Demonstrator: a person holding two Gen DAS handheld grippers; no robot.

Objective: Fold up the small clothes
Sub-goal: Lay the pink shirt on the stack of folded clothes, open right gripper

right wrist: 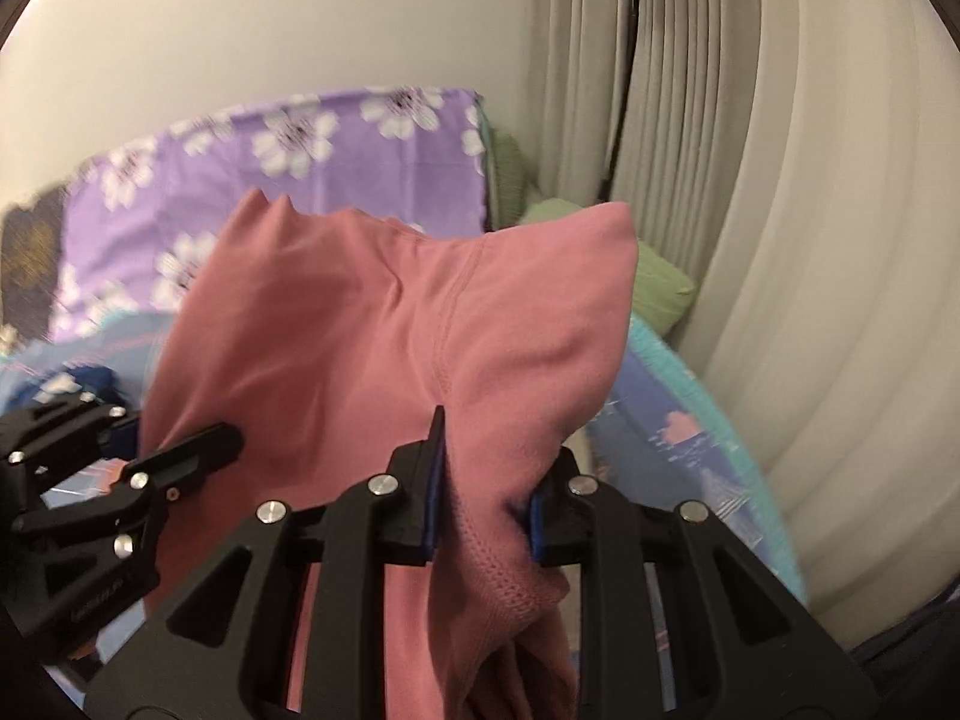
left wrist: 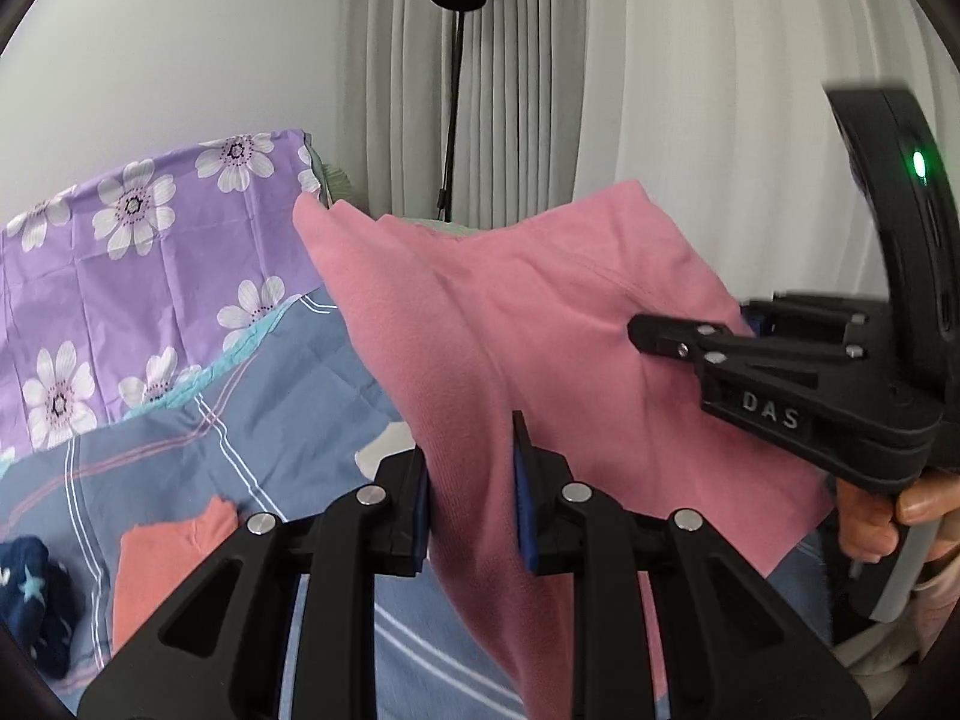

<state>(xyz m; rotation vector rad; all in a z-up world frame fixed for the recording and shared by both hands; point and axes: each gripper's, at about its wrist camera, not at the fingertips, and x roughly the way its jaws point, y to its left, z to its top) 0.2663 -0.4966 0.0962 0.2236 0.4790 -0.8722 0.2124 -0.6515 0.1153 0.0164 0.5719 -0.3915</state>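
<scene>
A pink garment (left wrist: 516,312) hangs in the air over the bed, stretched between both grippers. My left gripper (left wrist: 471,480) is shut on a bunched fold of it, blue pads pressing the cloth. In the left wrist view my right gripper (left wrist: 645,333) bites the garment's right side, a hand behind it. In the right wrist view the same pink garment (right wrist: 372,330) fills the middle, and my right gripper (right wrist: 486,474) is shut on its ribbed hem. The left gripper (right wrist: 222,438) clamps the cloth at the left. The garment's lower part hangs out of sight.
The bed has a blue plaid sheet (left wrist: 282,414) and a purple flowered pillow (left wrist: 138,252). An orange cloth (left wrist: 162,564) and a navy star-print cloth (left wrist: 36,600) lie on the sheet. A green cushion (right wrist: 654,282), a black floor lamp (left wrist: 456,60) and pale curtains stand behind.
</scene>
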